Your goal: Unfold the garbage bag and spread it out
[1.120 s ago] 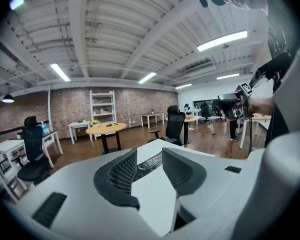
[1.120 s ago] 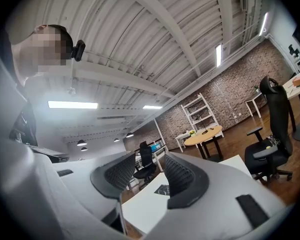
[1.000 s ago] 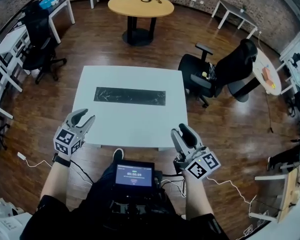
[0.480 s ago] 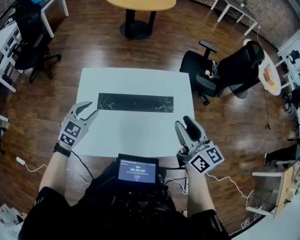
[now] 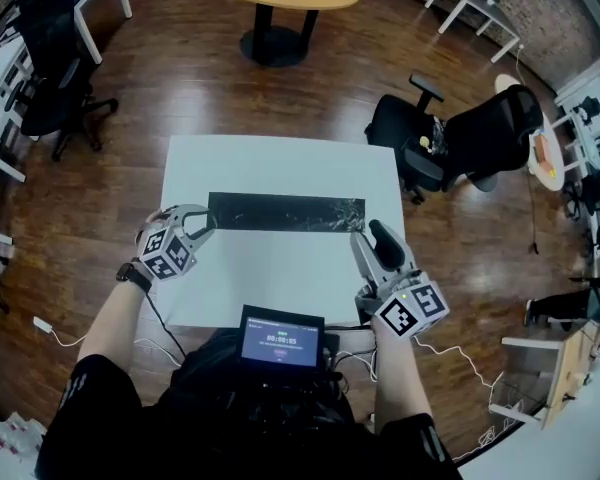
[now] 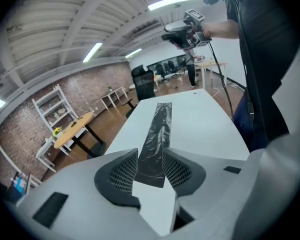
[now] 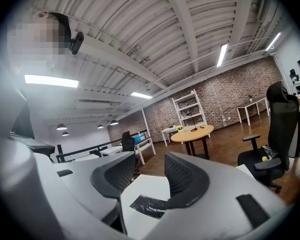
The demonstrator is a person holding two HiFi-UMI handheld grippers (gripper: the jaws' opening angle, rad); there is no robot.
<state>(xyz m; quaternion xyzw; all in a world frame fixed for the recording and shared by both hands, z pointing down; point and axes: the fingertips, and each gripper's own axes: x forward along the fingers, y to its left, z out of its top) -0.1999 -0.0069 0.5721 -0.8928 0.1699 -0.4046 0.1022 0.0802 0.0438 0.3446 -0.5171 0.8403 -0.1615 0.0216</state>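
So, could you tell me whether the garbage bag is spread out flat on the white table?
No, the garbage bag lies on the white table as a long, narrow folded strip.

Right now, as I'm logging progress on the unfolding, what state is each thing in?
Black plastic garbage bag: folded into a long narrow strip, flat on the white square table.
Left hand-held gripper: jaws apart and closing, strip's end seen between them, not pinched.
Right hand-held gripper: jaws apart, empty.
Small dark screen at the person's chest: lit.
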